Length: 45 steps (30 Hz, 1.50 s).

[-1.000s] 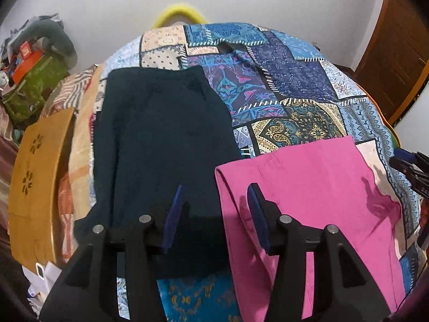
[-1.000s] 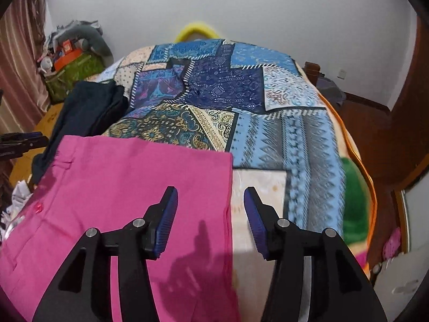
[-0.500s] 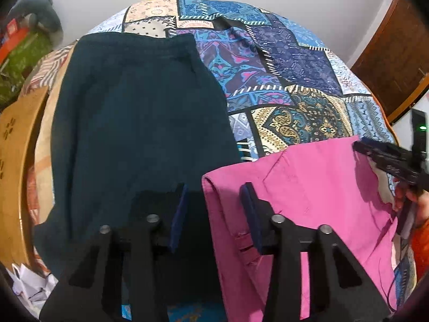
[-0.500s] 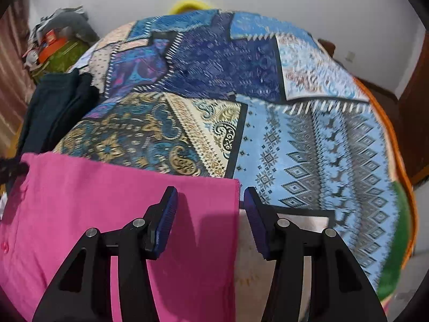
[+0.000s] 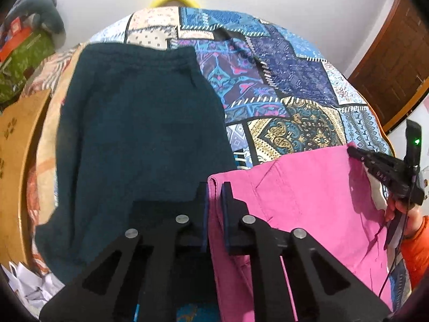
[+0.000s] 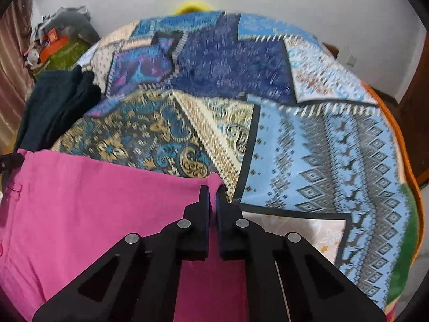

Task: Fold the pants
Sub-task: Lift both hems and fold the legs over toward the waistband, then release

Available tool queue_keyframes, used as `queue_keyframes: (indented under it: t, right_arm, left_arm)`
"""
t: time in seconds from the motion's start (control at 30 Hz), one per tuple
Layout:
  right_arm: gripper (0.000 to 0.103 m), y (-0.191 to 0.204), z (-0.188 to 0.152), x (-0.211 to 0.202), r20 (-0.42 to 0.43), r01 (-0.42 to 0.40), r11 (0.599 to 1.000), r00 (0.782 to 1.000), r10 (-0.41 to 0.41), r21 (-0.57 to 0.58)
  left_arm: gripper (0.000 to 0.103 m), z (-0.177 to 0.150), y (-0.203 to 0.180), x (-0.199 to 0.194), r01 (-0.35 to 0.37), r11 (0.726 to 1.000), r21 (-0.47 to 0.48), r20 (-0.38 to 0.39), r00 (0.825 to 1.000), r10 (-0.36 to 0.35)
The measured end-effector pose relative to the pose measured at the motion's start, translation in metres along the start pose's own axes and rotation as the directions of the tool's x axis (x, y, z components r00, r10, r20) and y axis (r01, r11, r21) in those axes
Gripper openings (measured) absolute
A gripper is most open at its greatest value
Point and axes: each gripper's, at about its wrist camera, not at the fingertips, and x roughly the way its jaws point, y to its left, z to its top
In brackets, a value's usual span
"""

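Pink pants (image 5: 303,204) lie flat on the near part of a patchwork bedspread (image 5: 281,86). My left gripper (image 5: 215,187) is shut on their far left corner, at the waistband side. My right gripper (image 6: 213,191) is shut on their far right corner; it also shows at the right edge of the left wrist view (image 5: 380,169). The pink pants fill the lower left of the right wrist view (image 6: 93,209), with the bedspread (image 6: 308,134) beyond. Both corners look slightly raised off the bedspread.
Dark teal pants (image 5: 139,139) lie flat left of the pink pants, seen bunched in the right wrist view (image 6: 56,104). A wooden board (image 5: 16,161) and clutter (image 5: 24,51) stand left of the bed. A brown door (image 5: 396,61) is at the right.
Both grippers moved forward over the pink pants to the far corners and closed on them. They were open one second ago and half a second ago.
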Motion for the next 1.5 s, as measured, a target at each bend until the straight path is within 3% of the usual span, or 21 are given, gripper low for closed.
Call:
queue_keyframes:
  t: [0.33, 0.53, 0.83, 1.03, 1.5]
  right_arm:
    - [0.003, -0.002, 0.032, -0.088, 0.182, -0.011, 1.0, 0.983, 0.01, 0.004]
    - [0.003, 0.003, 0.03, -0.142, 0.264, -0.036, 0.999, 0.964, 0.032, 0.008]
    - [0.003, 0.009, -0.021, -0.19, 0.291, -0.056, 0.998, 0.955, 0.059, -0.018]
    - [0.003, 0.013, -0.056, -0.214, 0.29, -0.019, 0.998, 0.956, 0.035, -0.058]
    - [0.003, 0.024, -0.144, -0.221, 0.198, -0.022, 0.998, 0.98, 0.033, -0.057]
  left_arm:
    - [0.007, 0.023, -0.023, -0.078, -0.045, 0.994, 0.097, 0.162, 0.986, 0.029]
    - [0.007, 0.016, -0.034, -0.117, -0.047, 0.992, 0.118, 0.205, 0.979, 0.022]
    - [0.006, -0.036, -0.053, -0.157, -0.039, 0.985, 0.169, 0.223, 0.975, 0.0]
    - [0.006, -0.078, -0.072, -0.182, -0.021, 0.973, 0.23, 0.229, 0.973, -0.033]
    - [0.003, -0.167, -0.086, -0.178, 0.031, 0.964, 0.263, 0.118, 0.991, -0.064]
